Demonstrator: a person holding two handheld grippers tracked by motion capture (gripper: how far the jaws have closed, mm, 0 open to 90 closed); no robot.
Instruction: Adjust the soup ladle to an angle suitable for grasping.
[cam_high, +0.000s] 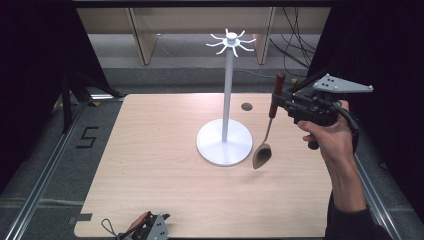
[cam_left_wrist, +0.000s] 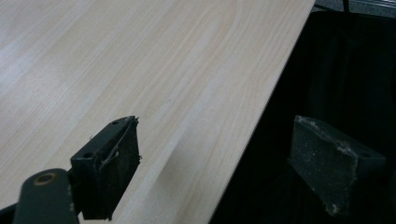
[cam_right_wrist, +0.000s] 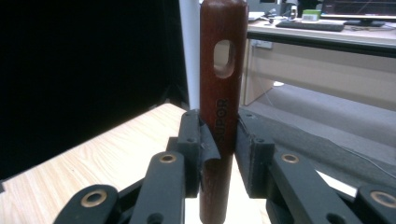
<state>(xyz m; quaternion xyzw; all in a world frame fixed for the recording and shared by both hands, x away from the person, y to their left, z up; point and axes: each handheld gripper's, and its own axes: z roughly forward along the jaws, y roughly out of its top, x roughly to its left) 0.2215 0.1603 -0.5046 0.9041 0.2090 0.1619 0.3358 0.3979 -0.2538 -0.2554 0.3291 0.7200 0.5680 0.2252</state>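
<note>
**Fingers: right clamped on spoon, left released**

Right gripper (cam_high: 281, 102) pads (cam_right_wrist: 205, 149) pinch the spoon (cam_high: 269, 129) by its red handle; it hangs bowl-down above the table (cam_high: 150, 165), just right of the rack (cam_high: 226, 100) base. Left gripper (cam_high: 150, 227) rests at the near edge, jaws wide apart.

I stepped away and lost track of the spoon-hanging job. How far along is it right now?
Done: the spoon is off the table, clamped by its wooden handle in the right gripper, bowl hanging down beside the rack's base. In hand: carrying it near the rack. Left: getting the handle's hole onto a hook at the top; none holds anything. The left gripper rests open at the table edge.
</note>
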